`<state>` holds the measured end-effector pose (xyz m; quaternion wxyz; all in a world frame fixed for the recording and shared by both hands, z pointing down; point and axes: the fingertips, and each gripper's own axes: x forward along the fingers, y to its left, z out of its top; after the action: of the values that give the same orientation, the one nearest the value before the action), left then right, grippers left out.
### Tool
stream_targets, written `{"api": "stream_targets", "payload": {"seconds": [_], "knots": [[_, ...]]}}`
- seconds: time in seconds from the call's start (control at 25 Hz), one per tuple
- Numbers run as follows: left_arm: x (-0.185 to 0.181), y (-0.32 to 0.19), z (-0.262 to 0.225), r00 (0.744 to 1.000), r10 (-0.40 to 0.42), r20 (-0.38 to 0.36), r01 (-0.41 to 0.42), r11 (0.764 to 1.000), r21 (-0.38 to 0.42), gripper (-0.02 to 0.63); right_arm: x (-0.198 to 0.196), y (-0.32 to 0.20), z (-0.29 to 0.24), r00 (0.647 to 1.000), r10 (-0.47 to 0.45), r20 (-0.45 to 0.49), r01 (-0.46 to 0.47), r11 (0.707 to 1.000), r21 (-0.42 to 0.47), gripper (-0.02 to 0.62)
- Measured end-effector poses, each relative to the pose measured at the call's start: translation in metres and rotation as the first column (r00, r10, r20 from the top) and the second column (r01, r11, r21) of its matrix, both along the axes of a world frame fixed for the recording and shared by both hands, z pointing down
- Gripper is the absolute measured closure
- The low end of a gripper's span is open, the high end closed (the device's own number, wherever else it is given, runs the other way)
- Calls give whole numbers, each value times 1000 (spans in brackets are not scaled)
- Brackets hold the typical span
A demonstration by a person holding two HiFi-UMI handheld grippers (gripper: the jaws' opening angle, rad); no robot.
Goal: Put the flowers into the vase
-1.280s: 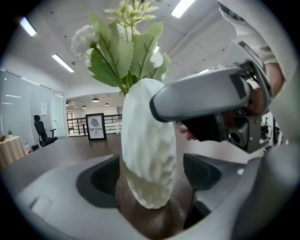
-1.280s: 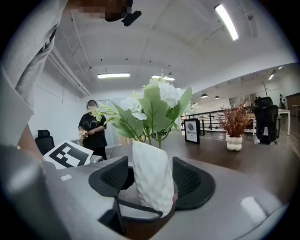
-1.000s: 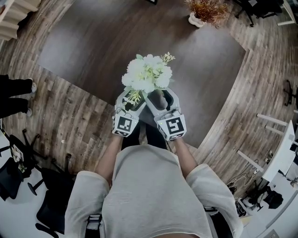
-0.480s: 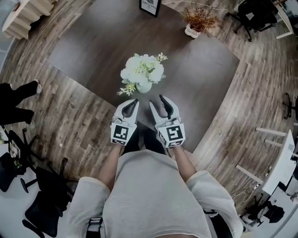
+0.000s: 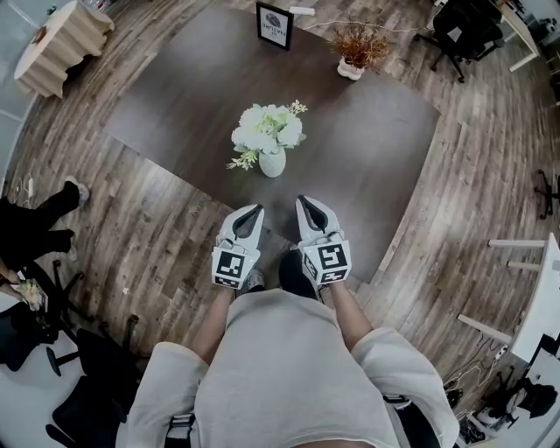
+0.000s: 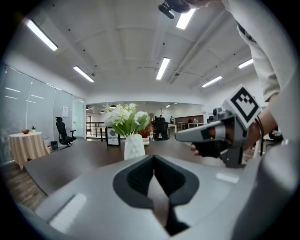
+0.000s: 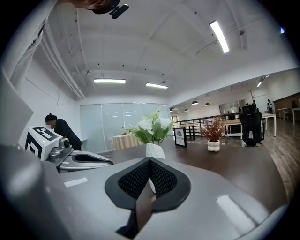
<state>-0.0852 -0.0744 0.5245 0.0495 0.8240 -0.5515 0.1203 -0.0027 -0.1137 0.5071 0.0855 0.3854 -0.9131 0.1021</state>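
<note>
Two grippers, both mine, hang side by side at the near edge of the dark table (image 5: 385, 149). My left gripper (image 5: 252, 213) has its jaws pressed together on nothing. My right gripper (image 5: 304, 203) has just been closing, and its jaws now meet empty as well. Farther out, the white flowers (image 5: 265, 129) stand in the white vase (image 5: 272, 163), well apart from both grippers. At the far edge sit a framed sign (image 5: 274, 24) and a potted dried plant (image 5: 357, 48)
</note>
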Motion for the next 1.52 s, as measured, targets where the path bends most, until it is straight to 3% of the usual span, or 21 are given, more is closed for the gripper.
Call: {"api": "stream_targets", "payload": {"seconds": [0.64, 1.08, 1.52], "knots": [[-41, 147, -20, 998, 60, -20, -59, 997, 47, 595, -29, 159, -18, 995, 102, -21, -101, 995, 23, 598], [-24, 198, -38, 997, 74, -21, -72, 993, 94, 595, -20, 212, -35, 993, 120, -18, -118, 991, 67, 600], [-13, 214, -46, 997, 79, -16, -77, 992, 101, 595, 5, 240, -40, 987, 158, -21, -156, 985, 78, 600]]}}
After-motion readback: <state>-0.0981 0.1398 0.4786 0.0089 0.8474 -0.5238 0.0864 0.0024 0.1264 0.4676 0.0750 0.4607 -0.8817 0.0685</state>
